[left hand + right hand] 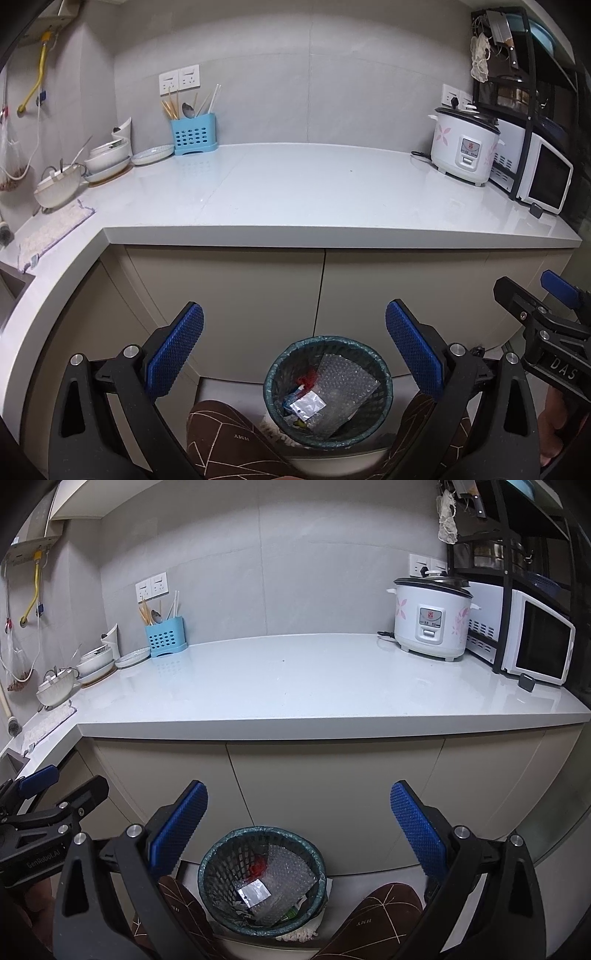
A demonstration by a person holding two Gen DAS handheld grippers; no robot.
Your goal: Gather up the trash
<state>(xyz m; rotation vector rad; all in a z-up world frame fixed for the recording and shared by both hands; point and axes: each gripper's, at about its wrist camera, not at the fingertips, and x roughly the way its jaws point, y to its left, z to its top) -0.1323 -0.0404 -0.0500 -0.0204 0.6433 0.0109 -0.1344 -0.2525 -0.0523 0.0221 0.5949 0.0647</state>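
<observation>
A round mesh trash bin (384, 397) with a dark liner stands on the floor against the cabinets; it also shows in the right wrist view (214, 897). It holds bubble wrap (345, 387), a silver foil packet (306, 404) and a red scrap (308, 377). My left gripper (294, 334) is open and empty, held above the bin. My right gripper (299, 814) is open and empty too, above and a little right of the bin. The right gripper shows at the right edge of the left wrist view (550, 317). The white countertop (295, 192) carries no loose trash.
A rice cooker (463, 146) and a microwave (543, 181) stand at the counter's back right. A blue utensil holder (194, 134), stacked bowls (107, 157) and a cloth (55, 229) sit at the left. The person's slippers (373, 919) flank the bin.
</observation>
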